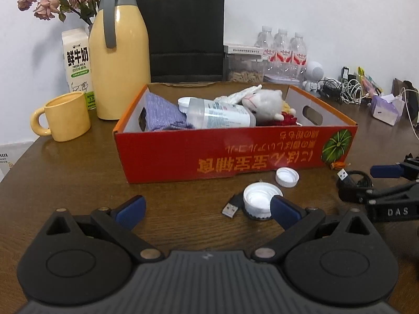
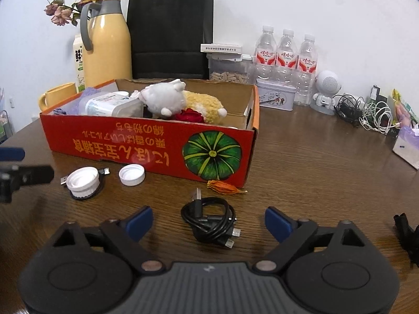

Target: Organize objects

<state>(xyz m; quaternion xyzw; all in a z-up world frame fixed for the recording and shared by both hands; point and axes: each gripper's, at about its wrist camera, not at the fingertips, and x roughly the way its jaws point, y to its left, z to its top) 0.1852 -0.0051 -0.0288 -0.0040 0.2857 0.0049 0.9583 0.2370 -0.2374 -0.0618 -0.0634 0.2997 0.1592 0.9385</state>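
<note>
A red cardboard box (image 1: 235, 154) (image 2: 146, 144) on the brown table holds a purple cloth (image 1: 162, 112), a lying plastic bottle (image 1: 217, 113), a grey-white plush (image 1: 264, 102) and a yellow plush (image 2: 204, 102). In front of it lie a large white cap (image 1: 259, 198) (image 2: 82, 180) on a short black USB cable (image 1: 231, 206), a small white cap (image 1: 287, 177) (image 2: 131, 174), a coiled black cable (image 2: 212, 221) and a dried orange flower (image 2: 225, 187). My left gripper (image 1: 207, 208) is open, its right finger (image 1: 284, 209) beside the large cap. My right gripper (image 2: 209, 221) is open around the coiled cable.
A yellow mug (image 1: 65, 116), a yellow thermos (image 1: 120, 60), a milk carton (image 1: 77, 60), a black paper bag (image 1: 183, 31), water bottles (image 2: 286, 57), a tin (image 2: 276, 95), a white robot speaker (image 2: 326, 89), tangled cables (image 2: 366, 112) and a tissue pack (image 2: 407, 144) line the table's back.
</note>
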